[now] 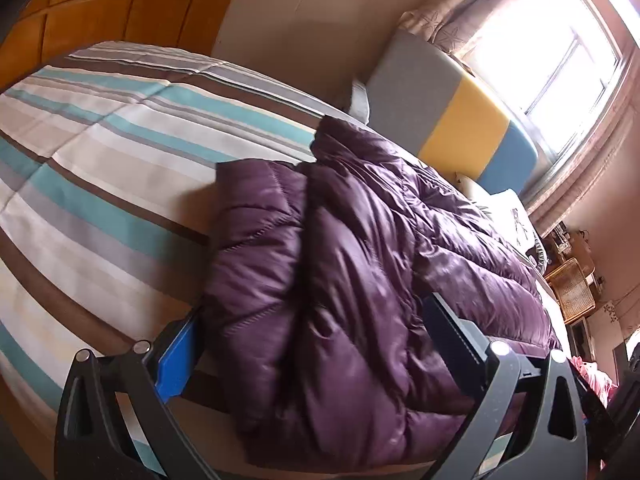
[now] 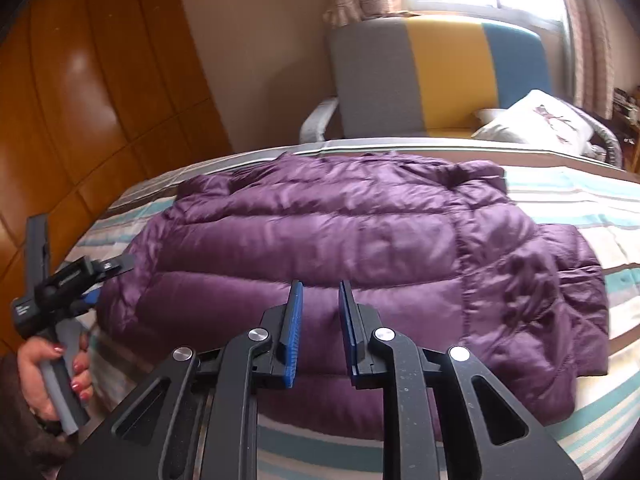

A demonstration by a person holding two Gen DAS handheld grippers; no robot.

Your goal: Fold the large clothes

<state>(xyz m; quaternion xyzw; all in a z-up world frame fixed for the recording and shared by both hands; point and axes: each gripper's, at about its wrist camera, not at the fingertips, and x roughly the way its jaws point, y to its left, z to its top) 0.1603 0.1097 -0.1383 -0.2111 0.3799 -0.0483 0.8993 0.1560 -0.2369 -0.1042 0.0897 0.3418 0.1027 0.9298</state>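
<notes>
My right gripper (image 2: 318,292) points forward and down, its blue-padded fingers (image 2: 294,320) parted by a narrow gap with nothing between them. My left gripper (image 1: 312,320) stands spread wide, blue pad (image 1: 176,360) at one side, dark finger opposite. In the right wrist view my left hand (image 2: 52,376) wraps the grey handle, a dark sleeve at the wrist.
</notes>
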